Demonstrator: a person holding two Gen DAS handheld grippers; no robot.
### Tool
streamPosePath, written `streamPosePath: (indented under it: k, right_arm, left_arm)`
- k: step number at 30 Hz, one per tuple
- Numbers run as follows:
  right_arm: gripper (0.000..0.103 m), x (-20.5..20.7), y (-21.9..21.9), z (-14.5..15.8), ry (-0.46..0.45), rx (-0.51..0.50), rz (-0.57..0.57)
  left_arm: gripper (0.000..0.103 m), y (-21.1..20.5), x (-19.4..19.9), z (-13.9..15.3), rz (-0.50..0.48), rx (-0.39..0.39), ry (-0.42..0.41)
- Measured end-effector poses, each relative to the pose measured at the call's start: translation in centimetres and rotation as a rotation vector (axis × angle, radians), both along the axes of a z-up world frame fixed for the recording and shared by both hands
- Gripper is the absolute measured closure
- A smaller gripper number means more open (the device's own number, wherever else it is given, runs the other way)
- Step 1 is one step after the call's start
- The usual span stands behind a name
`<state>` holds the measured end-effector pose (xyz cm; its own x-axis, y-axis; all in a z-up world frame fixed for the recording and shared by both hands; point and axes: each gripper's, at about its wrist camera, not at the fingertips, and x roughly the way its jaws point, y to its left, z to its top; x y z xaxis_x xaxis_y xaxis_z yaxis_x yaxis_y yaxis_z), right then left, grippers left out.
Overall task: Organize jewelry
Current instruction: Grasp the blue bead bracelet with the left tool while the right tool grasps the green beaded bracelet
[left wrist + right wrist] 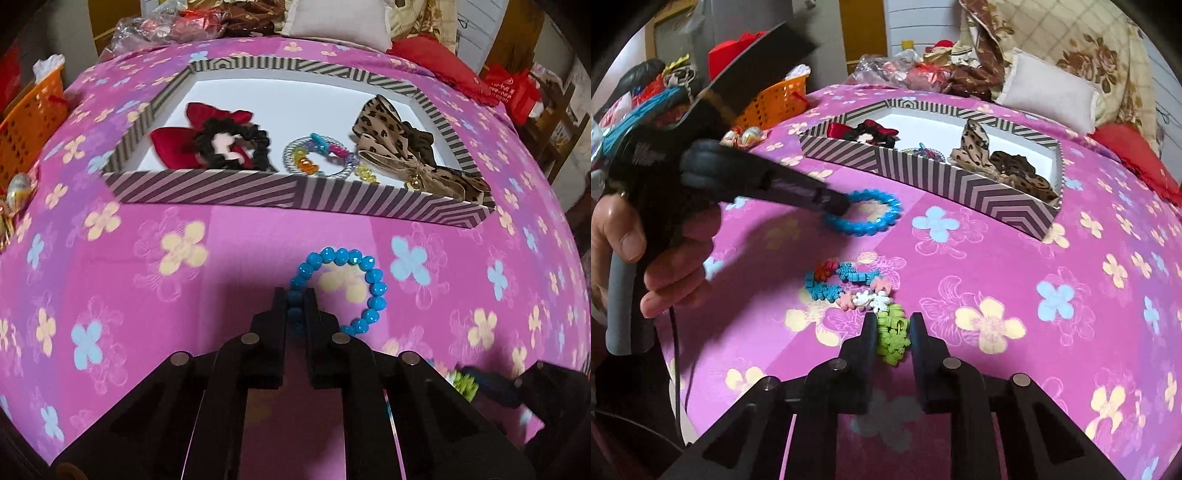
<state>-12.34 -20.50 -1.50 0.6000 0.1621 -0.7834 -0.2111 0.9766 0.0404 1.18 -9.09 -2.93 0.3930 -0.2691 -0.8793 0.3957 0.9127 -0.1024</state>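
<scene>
Blue bracelet [343, 291] pinched, green-ended bracelet [892, 332] pinched

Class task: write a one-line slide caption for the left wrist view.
Left gripper shut on a blue bead bracelet on the flowered pink cover, before a striped tray of hair accessories.

Both tools angle downward, left tool [295, 295] and right tool [892, 325] clamped.

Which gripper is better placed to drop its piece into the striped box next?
Left, probably. The left gripper is shut on the blue bead bracelet, straight before the striped box. The right gripper pinches the flower bracelet farther back.
</scene>
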Motion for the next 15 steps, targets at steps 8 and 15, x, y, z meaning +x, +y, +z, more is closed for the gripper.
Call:
streamPosePath:
  k: [8, 15]
  right_arm:
    - [0.086, -0.7, -0.5, 3.7, -0.071, 0.038, -0.019]
    - [0.086, -0.4, -0.7, 6.8, -0.126, 0.057, -0.019]
  left_arm:
    - [0.096, 2.7, -1.1, 3.7, 0.013, -0.061, -0.043]
    - [0.096, 3.4, -1.9, 6.9, -0.001, -0.083, -0.085]
